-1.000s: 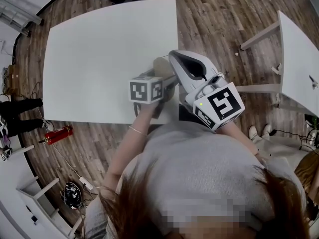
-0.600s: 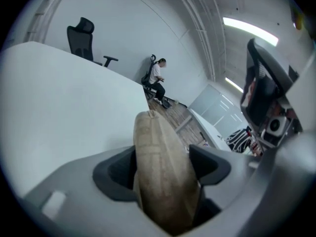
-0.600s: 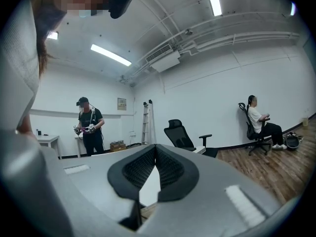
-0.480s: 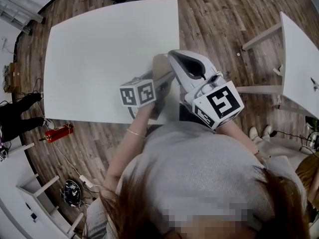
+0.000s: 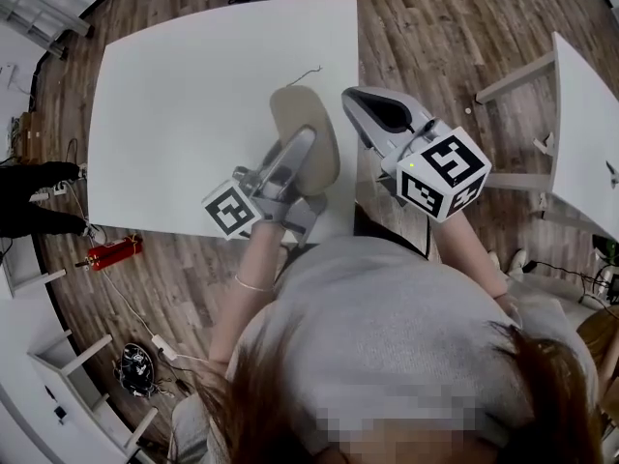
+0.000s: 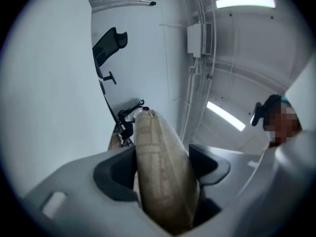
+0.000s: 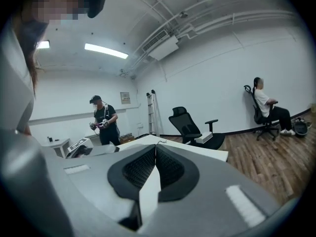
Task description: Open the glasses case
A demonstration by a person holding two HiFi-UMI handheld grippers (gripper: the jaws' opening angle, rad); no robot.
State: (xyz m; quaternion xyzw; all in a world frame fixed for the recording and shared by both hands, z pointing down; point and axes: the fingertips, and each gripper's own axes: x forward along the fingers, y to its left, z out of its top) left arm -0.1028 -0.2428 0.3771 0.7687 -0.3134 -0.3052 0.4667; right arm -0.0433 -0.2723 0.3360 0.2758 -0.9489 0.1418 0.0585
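A beige soft glasses case (image 5: 308, 124) is held up over the near edge of the white table (image 5: 184, 95). My left gripper (image 5: 295, 158) grips its near end, and its jaws have just been closing onto it. In the left gripper view the case (image 6: 154, 137) fills the gap of the left gripper (image 6: 163, 169) and both dark pads (image 6: 116, 174) press its sides. The case looks closed. My right gripper (image 5: 356, 102) hovers just right of the case, apart from it. In its own view the right gripper (image 7: 155, 154) is shut with nothing between the pads.
A thin bit of wire (image 5: 305, 73) lies on the table beyond the case. A second white table (image 5: 585, 133) stands to the right across wooden floor. A red object (image 5: 111, 252) and cables lie on the floor at left. Another person (image 7: 101, 120) stands beyond the table.
My left gripper has risen and rolled, lifting the case, which now shows almost whole. The right gripper has drifted a little to the right, still shut.
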